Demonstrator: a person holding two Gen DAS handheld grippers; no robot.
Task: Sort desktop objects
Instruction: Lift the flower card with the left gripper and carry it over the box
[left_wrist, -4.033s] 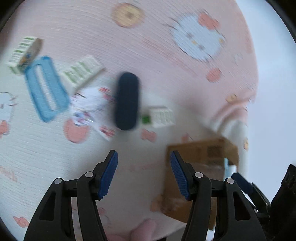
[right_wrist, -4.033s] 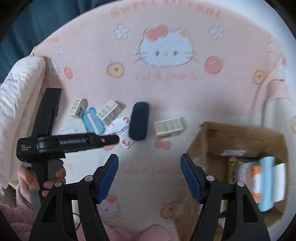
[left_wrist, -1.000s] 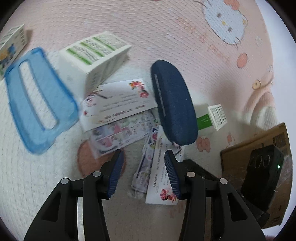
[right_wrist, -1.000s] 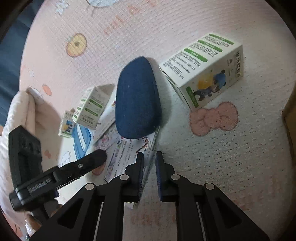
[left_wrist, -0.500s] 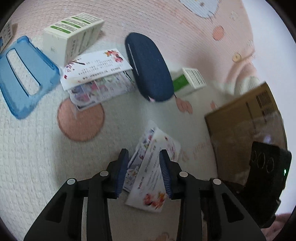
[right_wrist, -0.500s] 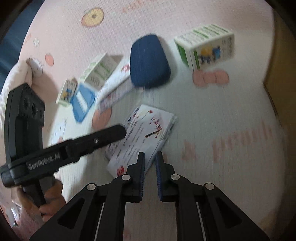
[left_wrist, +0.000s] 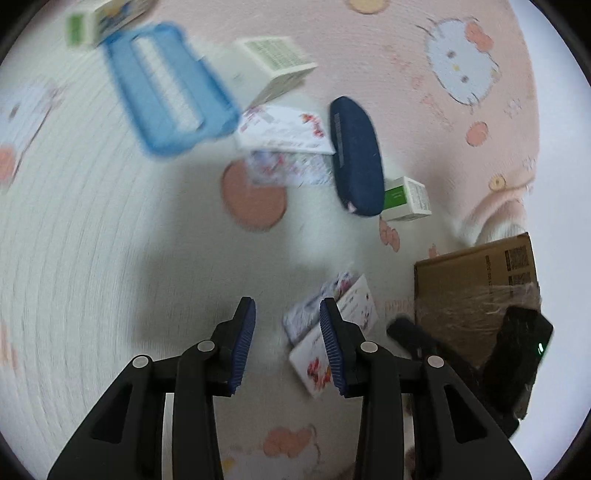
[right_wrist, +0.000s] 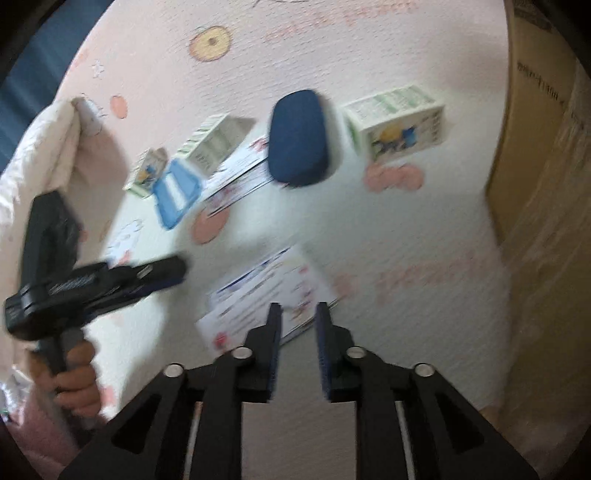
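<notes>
The flat bundle of printed flower-patterned paper cards (right_wrist: 266, 295) that lay tucked under the end of the dark blue oval fabric case (right_wrist: 297, 138) a second ago now lies on its own on the pink cartoon-print blanket (right_wrist: 406, 229), well apart from the case and nearer the brown cardboard box (left_wrist: 476, 291). The right gripper (right_wrist: 297, 317), clamped nearly shut on the bundle's edge half a second ago, has just been opening; its jaws now stand apart over the bundle's near edge without pressing it. The left gripper (left_wrist: 286, 317), which straddled the bundle half a second ago, now has it beside its right jaw, with its jaws a little wider and nothing between them.
</notes>
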